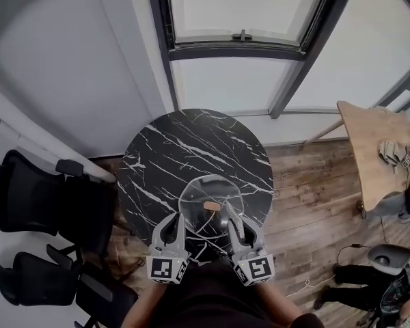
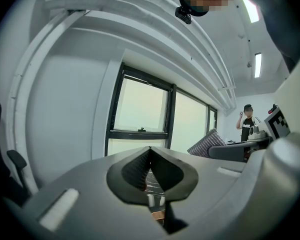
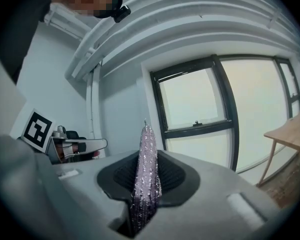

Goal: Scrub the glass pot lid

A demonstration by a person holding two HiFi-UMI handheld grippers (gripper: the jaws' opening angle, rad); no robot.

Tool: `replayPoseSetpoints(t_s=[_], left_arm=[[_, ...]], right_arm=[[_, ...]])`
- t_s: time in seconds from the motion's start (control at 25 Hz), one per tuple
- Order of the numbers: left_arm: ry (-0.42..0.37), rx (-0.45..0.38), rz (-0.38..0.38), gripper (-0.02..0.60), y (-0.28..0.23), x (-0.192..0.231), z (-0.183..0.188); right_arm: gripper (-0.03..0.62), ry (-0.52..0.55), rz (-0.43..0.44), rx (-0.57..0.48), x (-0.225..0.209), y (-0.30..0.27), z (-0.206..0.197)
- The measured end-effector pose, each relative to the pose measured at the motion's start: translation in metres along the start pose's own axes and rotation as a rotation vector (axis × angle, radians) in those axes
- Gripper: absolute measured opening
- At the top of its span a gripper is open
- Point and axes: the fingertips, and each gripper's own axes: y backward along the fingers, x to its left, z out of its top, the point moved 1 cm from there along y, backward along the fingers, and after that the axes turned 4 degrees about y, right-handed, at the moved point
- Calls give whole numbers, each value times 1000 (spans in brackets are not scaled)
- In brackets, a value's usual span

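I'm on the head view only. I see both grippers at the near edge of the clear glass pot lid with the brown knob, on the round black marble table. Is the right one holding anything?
Observer: Yes. In the right gripper view, the right gripper is shut on a glittery lilac scrubbing pad, which stands edge-on between the jaws.
Operator: And the left one?
Observer: In the left gripper view, the left gripper has its ribbed black pads pressed together at the tips, with no scrubbing pad between them.
Operator: Are the room lights on?
Observer: Yes, the left gripper view shows long strip lights lit on the ceiling.
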Motion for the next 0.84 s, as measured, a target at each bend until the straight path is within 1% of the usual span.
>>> replayPoseSetpoints(t_s=[0.28,0.56,0.84], left_arm=[[-12,-14,-16,3,-5,-3,12],[-20,-31,-38,3,-8,-6,13],[-27,-27,-12,3,-3,-3,19]], right_arm=[[78,15,17,0,5,-5,4],[78,19,22,2,6,-10,6],[78,25,26,5,8,-11,8]])
